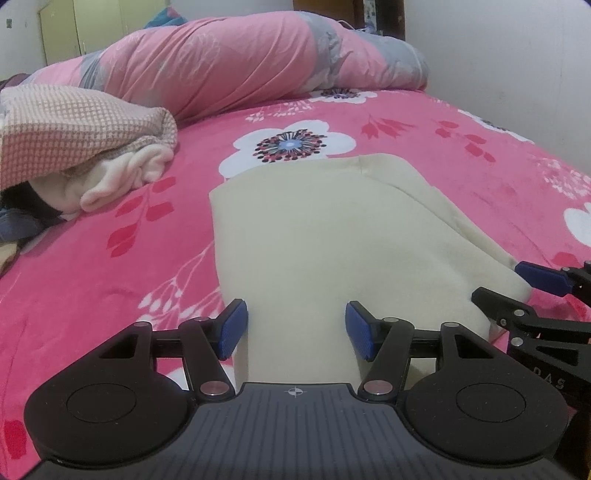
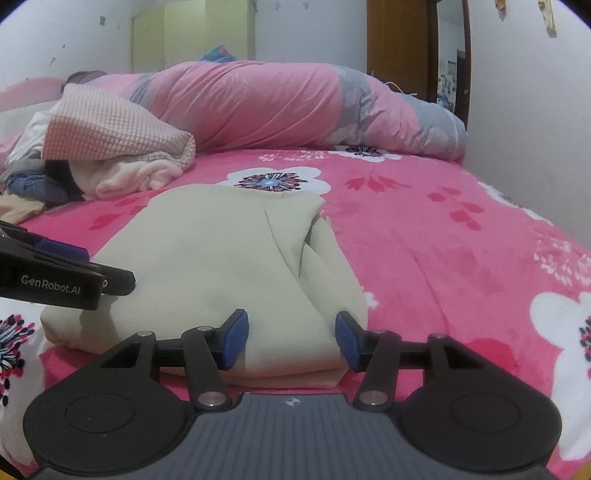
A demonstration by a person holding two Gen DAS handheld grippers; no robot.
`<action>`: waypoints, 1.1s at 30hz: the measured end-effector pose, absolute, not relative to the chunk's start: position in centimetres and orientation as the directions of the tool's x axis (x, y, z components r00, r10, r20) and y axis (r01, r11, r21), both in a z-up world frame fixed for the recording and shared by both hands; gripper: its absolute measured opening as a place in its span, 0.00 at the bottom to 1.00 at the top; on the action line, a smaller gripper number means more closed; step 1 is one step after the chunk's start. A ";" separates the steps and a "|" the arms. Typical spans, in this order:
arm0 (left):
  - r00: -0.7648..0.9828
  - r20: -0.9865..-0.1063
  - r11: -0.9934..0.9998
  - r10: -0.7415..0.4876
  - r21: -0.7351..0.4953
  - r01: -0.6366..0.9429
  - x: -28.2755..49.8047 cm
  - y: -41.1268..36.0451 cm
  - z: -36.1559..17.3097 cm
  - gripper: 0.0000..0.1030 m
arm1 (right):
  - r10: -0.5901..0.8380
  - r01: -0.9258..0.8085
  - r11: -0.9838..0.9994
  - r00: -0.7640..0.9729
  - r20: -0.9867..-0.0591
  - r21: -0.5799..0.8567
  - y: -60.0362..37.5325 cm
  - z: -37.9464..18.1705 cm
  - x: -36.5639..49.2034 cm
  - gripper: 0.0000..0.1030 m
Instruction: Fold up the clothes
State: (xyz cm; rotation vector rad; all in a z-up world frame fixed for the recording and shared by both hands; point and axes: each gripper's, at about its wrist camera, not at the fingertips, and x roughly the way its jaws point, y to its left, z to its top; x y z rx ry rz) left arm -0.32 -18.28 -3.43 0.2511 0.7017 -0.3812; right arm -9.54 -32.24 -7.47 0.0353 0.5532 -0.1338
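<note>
both claws (left, right) gape over cream garment on pink floral bedspread.

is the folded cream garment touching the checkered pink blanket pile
Apart. The left wrist view shows a strip of pink floral bedsheet between the folded cream garment and the checkered pink blanket pile.

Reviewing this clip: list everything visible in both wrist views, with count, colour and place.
cream garment: one, cream, partly folded, mid-bed ahead of both grippers
bedspread: one, pink with white flowers, covering the bed
rolled quilt: one, pink and grey, far end of the bed
checked blanket: one, pink-white check, far left, atop a clothes pile
cupboard: one, pale green, back wall
left gripper: open, at the garment's near edge
right gripper: open, at the garment's near edge
</note>
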 end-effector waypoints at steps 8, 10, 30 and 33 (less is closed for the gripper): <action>0.708 -0.662 0.901 -0.245 0.115 0.419 -0.6 -18.5 -3.6 0.58 | -0.133 0.148 0.989 0.850 -0.509 -0.012 -31.9 -7.7 -9.9 0.53; 0.709 -0.661 0.900 -0.244 0.117 0.419 -0.7 -18.5 -3.5 0.58 | -0.137 0.150 0.989 0.851 -0.507 -0.016 -31.8 -7.7 -9.9 0.53; 0.732 -0.630 0.900 -0.260 0.117 0.420 -1.5 -17.9 -4.1 0.60 | -0.147 0.154 0.988 0.853 -0.501 -0.028 -31.6 -7.8 -10.0 0.53; 0.732 -0.627 0.900 -0.267 0.110 0.422 -1.6 -17.8 -4.2 0.60 | -0.147 0.155 0.988 0.852 -0.503 -0.026 -31.6 -7.7 -10.0 0.53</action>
